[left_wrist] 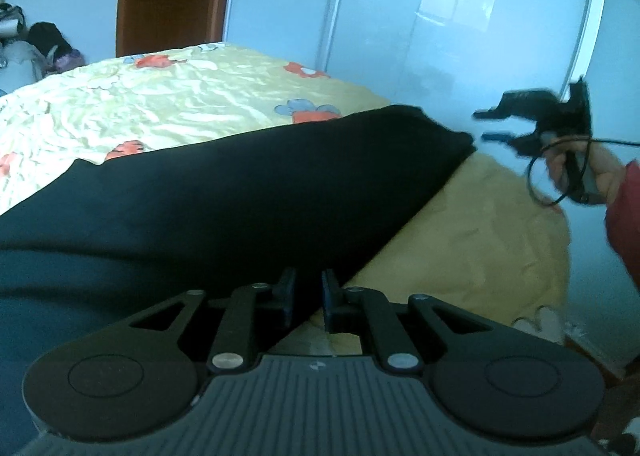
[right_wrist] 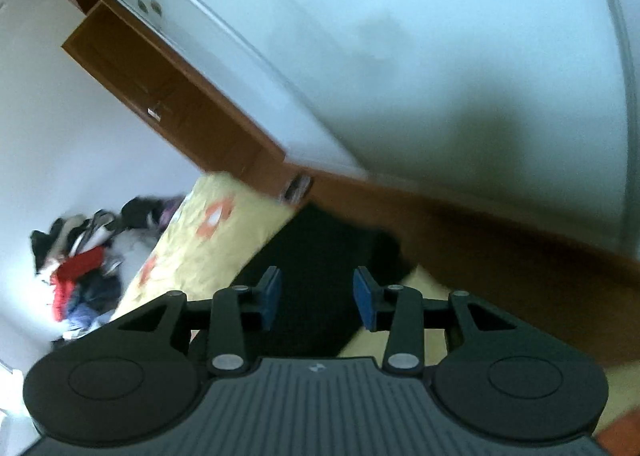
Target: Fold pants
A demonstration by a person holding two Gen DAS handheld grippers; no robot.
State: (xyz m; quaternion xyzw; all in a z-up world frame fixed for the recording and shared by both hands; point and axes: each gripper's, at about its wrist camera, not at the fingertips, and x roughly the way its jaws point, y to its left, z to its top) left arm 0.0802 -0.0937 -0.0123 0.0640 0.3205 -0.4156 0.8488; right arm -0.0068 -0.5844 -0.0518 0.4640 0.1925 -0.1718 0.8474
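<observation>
While the black pants stretch ahead across the yellow bedspread, the left gripper pinches their near edge; the right gripper hangs part-open, empty, above them.

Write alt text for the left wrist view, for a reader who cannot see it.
Black pants lie folded lengthwise across a yellow floral bedspread, with the left gripper low over their near edge, jaws slightly apart. To the right, a hand in a red sleeve holds the right gripper open in the air, off the fabric.
</observation>
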